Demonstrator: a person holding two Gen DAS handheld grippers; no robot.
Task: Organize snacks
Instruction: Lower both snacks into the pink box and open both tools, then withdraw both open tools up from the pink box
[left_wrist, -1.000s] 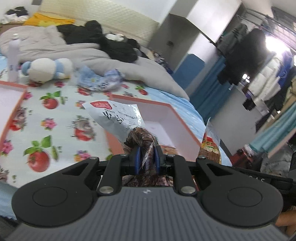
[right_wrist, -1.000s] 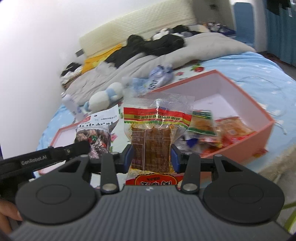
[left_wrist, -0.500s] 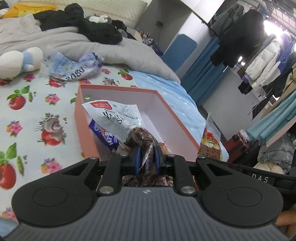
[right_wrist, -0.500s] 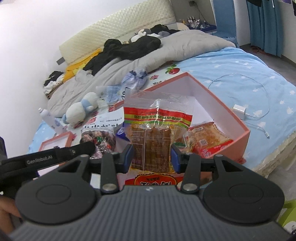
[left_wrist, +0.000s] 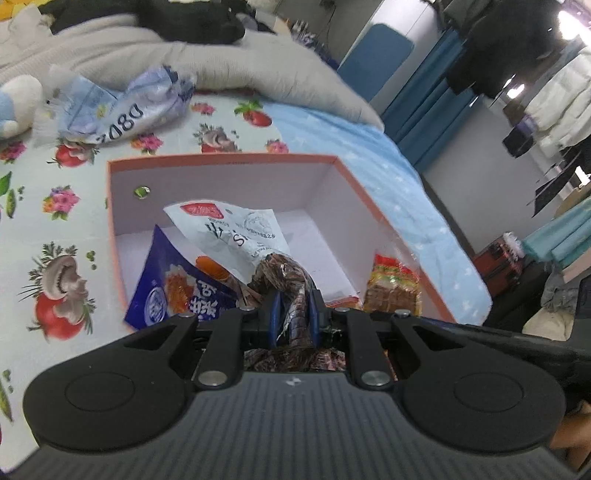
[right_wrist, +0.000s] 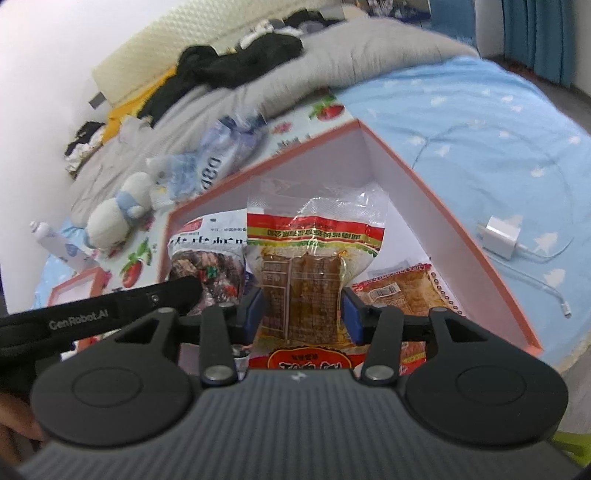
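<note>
We hold two light, crinkly, slippery packets over the box (left_wrist: 373, 206), left gripper (left_wrist: 291, 314) clamped on the dates (left_wrist: 284, 273), right gripper (right_wrist: 301, 306) on the tofu (right_wrist: 303, 280).

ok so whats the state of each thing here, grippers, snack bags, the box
left gripper: shut on white bag of dark snacks, held over the box
right gripper: shut on clear bag with red band, held over the box
pink box: open, no lid on it, partly filled
blue snack bag: lying in the box, leaning on its left wall
orange snack pack: lying flat in the box
white charger: on the bed outside the box, cable attached
</note>
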